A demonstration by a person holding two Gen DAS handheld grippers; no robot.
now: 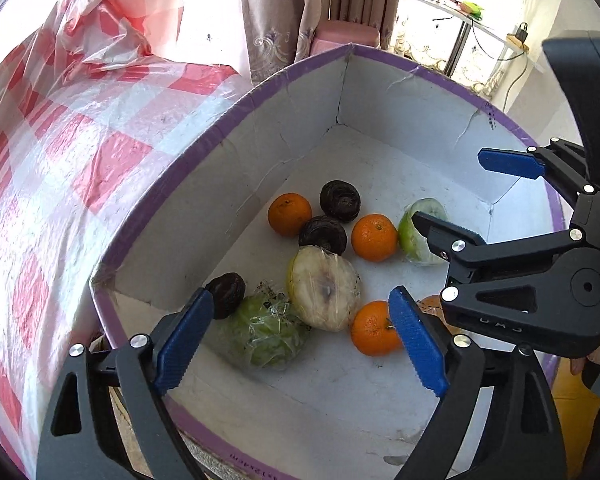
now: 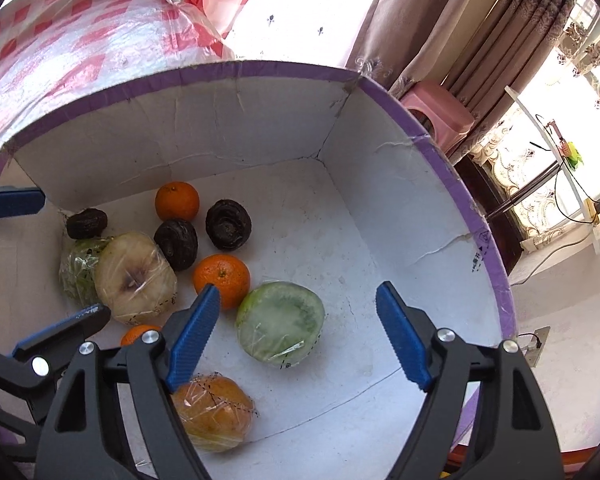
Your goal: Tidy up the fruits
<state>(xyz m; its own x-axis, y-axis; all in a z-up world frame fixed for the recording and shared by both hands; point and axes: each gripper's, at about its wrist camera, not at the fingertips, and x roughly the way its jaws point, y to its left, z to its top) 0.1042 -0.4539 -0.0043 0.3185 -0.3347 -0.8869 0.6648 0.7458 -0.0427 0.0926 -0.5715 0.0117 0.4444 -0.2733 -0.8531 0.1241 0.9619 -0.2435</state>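
Note:
A white cardboard box with a purple rim [image 1: 220, 128] [image 2: 440, 148] holds the fruit. Three oranges [image 1: 374, 237] [image 2: 221, 280], three dark wrinkled fruits [image 1: 340, 200] [image 2: 228, 224], a pale wrapped half fruit [image 1: 324, 288] [image 2: 136, 276], a green wrapped fruit [image 1: 266, 332] and a green wrapped half [image 2: 282, 324] lie on its floor. A wrapped orange-coloured fruit [image 2: 214, 412] sits nearest. My left gripper [image 1: 300, 300] [image 2: 72, 256] hangs open above the pale half and touches nothing. Open too, my right gripper [image 2: 298, 290] [image 1: 452, 188] hovers over the green half, clear of it.
A red-and-white checked plastic sheet [image 1: 60, 160] [image 2: 80, 40] covers the surface left of the box. Beyond the box stand a pink stool [image 2: 436, 116], curtains [image 1: 284, 8] and a glass side table [image 1: 460, 12]. The box's right half has a bare floor.

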